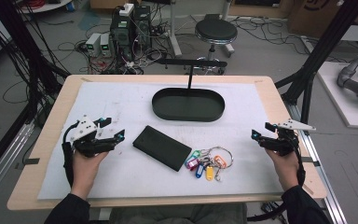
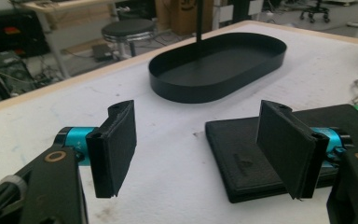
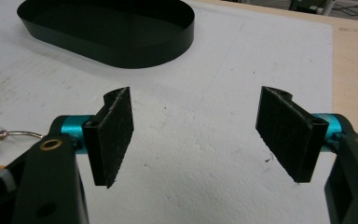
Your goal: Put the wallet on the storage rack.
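Here, the scene line by line.

Worktop: a pale wooden worktop (image 1: 46, 140) carries a white mat (image 1: 121, 177) that covers most of its top.

Left gripper: the left gripper (image 1: 114, 130) is held in the person's left hand (image 1: 85, 165) above the left part of the mat, pointing toward the middle.

Left fingers: they stand wide apart with nothing between them; in the left gripper view the black pads (image 2: 116, 147) face each other over bare mat, and the far pad overlaps the sight of the wallet without touching it.

Right gripper: the right gripper (image 1: 260, 136) is held in the person's right hand (image 1: 284, 163) near the right edge of the mat, pointing left toward the middle.

Right fingers: they are spread wide and empty; in the right gripper view the pads (image 3: 114, 133) hang above bare mat.

Wallet: a flat black wallet (image 1: 162, 147) lies on the mat near the middle, turned at a slant, just to the right of the left gripper and apart from it.

Keys: a bunch of rings with coloured tags, the keys (image 1: 207, 163), lies on the mat just beside the wallet's right end, between the wallet and the right gripper, well apart from that gripper.

Tray: a black oval tray (image 1: 186, 114) with a low wall sits on the far side of the mat, behind the wallet; a thin black post (image 1: 190, 77) rises from its far rim.

Floor beyond: a round black stool (image 1: 216, 31) and cabled boxes stand behind the worktop.
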{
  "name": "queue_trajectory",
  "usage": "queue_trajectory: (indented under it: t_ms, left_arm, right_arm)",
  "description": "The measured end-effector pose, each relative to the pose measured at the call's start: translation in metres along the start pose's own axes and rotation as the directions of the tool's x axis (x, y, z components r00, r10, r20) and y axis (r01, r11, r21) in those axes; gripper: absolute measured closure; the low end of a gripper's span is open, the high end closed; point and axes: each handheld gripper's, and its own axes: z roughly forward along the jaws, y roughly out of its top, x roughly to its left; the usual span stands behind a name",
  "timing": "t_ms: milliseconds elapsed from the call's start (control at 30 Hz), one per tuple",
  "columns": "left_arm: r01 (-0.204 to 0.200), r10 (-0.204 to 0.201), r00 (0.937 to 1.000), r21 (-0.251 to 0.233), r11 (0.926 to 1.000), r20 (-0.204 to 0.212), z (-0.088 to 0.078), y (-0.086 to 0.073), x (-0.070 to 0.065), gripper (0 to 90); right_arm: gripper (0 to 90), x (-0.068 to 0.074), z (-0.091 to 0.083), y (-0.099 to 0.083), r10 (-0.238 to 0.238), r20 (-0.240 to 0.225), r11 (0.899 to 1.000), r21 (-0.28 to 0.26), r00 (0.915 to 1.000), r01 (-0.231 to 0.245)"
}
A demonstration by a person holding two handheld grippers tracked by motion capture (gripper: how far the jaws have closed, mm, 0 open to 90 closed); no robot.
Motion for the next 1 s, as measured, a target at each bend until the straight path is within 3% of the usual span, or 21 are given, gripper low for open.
queue_trajectory:
  t_ms: [433,533,667,867,1000]
  left_arm:
    - [0.011,-0.017,0.9976,0.081,0.9966,0.068,0.023,0.016,-0.004,25.4]
    - [0.046,-0.059,0.9903,0.106,0.9933,0.126,0.031,0.02,-0.001,25.6]
    - [0.053,-0.072,0.9872,0.136,0.9893,0.142,0.038,0.022,-0.001,25.6]
    - [0.084,-0.122,0.9766,0.208,0.9745,0.177,0.06,0.027,0.001,26.7]
    - [0.097,-0.153,0.9696,0.273,0.9572,0.191,0.08,0.027,0.001,27.7]
  right_arm:
    - [28.1,-0.003,0.004,0.0,0.005,0.005,1.0,0.01,1.0,-0.005]
    - [28.1,-0.003,0.004,0.0,0.0,0.005,1.0,0.007,1.0,-0.001]
    - [28.1,-0.002,0.004,0.0,-0.005,0.007,1.0,0.01,1.0,0.004]
    - [28.1,-0.001,0.005,0.0,-0.013,0.006,1.0,0.012,0.9999,0.013]
    - [28.2,-0.001,0.005,0.0,-0.015,0.007,1.0,0.009,0.9999,0.015]
